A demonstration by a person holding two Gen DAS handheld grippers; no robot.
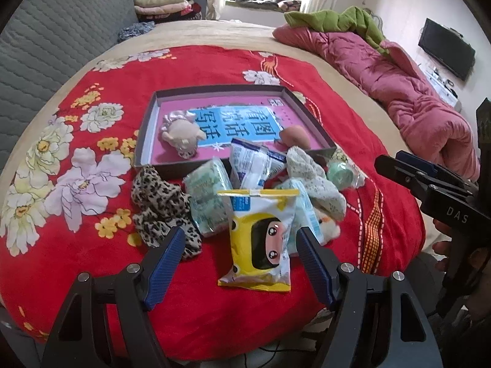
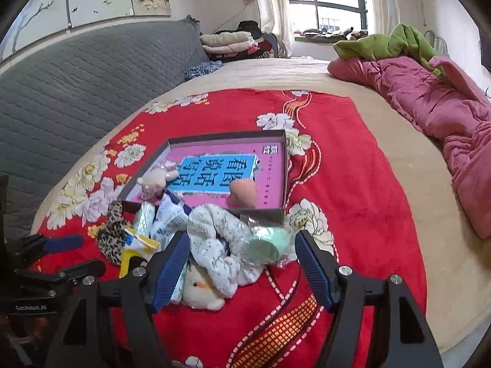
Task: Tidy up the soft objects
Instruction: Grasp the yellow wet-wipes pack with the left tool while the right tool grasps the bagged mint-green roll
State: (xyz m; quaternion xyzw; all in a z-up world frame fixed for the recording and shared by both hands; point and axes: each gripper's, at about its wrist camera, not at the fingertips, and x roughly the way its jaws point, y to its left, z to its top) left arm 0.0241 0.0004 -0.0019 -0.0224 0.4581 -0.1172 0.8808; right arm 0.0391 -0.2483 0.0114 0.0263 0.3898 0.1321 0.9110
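Partly buried under the floral cloth (image 2: 214, 245), perhaps a plush chick (image 2: 199, 291); left gripper (image 1: 241, 263) and right gripper (image 2: 241, 270) spread, empty.

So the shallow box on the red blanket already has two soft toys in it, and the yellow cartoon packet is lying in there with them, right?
Not quite. The box does hold two soft things, a beige plush and a peach-coloured blob, but the yellow packet is not inside. The left wrist view shows it lying on the red blanket in front of the box, between the open fingers of the left gripper.
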